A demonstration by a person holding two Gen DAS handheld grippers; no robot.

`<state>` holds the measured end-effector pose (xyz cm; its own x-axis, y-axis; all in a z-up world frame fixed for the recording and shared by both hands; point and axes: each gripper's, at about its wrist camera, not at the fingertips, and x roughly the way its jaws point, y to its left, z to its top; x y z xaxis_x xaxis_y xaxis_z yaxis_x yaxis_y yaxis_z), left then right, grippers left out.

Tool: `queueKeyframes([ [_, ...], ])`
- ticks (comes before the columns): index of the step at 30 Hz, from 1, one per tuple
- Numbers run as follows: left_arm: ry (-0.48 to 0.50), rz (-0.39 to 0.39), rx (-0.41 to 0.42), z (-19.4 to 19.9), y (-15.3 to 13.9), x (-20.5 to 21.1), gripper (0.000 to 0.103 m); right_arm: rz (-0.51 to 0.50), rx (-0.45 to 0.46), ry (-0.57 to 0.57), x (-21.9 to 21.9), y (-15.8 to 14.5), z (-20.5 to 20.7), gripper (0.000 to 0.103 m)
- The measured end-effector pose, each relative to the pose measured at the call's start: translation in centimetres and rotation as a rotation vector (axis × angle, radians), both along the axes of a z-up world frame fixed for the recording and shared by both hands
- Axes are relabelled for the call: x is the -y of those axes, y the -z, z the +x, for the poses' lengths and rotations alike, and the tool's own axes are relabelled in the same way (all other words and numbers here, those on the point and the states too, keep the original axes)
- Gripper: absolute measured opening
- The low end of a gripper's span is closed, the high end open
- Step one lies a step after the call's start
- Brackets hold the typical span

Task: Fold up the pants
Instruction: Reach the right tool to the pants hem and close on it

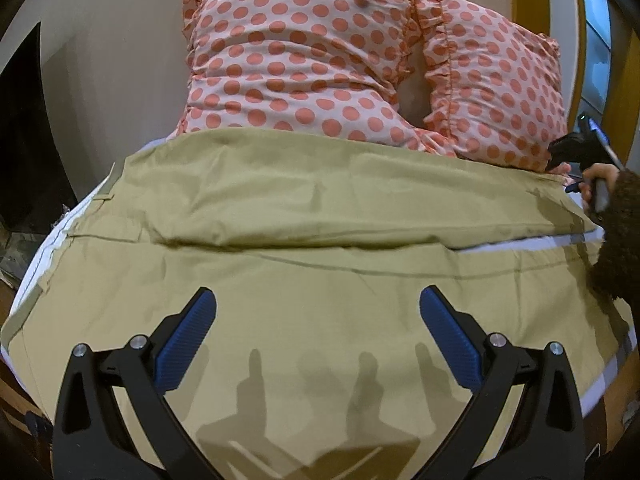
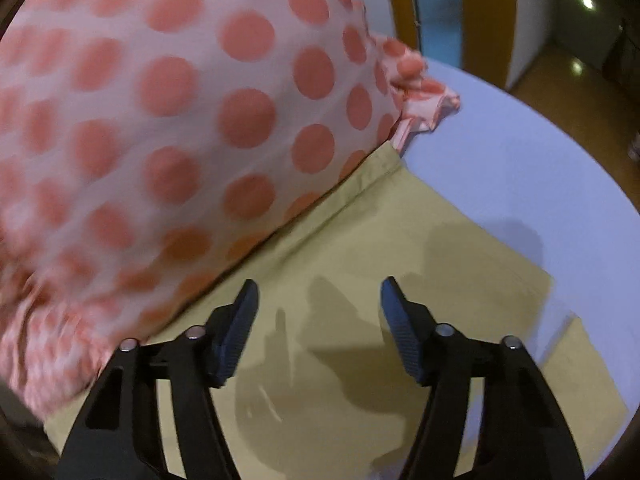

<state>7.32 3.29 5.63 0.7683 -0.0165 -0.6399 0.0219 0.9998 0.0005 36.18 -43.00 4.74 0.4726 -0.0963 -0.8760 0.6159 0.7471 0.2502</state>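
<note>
Khaki pants (image 1: 320, 208) spread flat across a white bed sheet (image 2: 520, 160), one layer lying over another with a fold ridge running side to side across the middle in the left wrist view. Far edge of the pants tucked right against 2 polka-dot pillows (image 1: 304, 56), pink with coral spots and ruffled trim, propped side by side at the head of the bed. Left gripper (image 1: 318, 328) poised over the near part of the fabric, blue-padded fingers (image 1: 188, 332) splayed wide, nothing between them, shadows falling on the cloth beneath. Right gripper (image 2: 318, 324) likewise spread apart and empty, hovering over a corner of the pants just beside the nearer pillow; dark pads (image 2: 236, 332) clear of the cloth as far as can be told. Same right tool seen from the left wrist camera at the far right edge of the pants, held in a hand (image 1: 600, 184) with a dark fuzzy sleeve (image 1: 620, 240). Wooden floor (image 2: 580, 96) past the bed edge.
</note>
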Motion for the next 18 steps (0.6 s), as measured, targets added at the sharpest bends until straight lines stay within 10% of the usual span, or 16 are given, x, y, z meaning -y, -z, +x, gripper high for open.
queueKeyframes([
  [9, -0.023, -0.011, -0.046, 2.8, 1.6, -0.8, 0.101, -0.113, -0.043, 0.072, -0.3, 3.4, 5.2, 0.064],
  [14, -0.034, -0.013, -0.044, 2.5, 1.5, -1.2, 0.101, -0.192, 0.042, 0.043, 0.4, 4.7, 3.6, 0.010],
  [18, -0.051, -0.024, -0.031, 1.8, 0.8, -2.0, 0.101, 0.022, 0.196, 0.062, 3.3, 5.3, -0.2, 0.004],
])
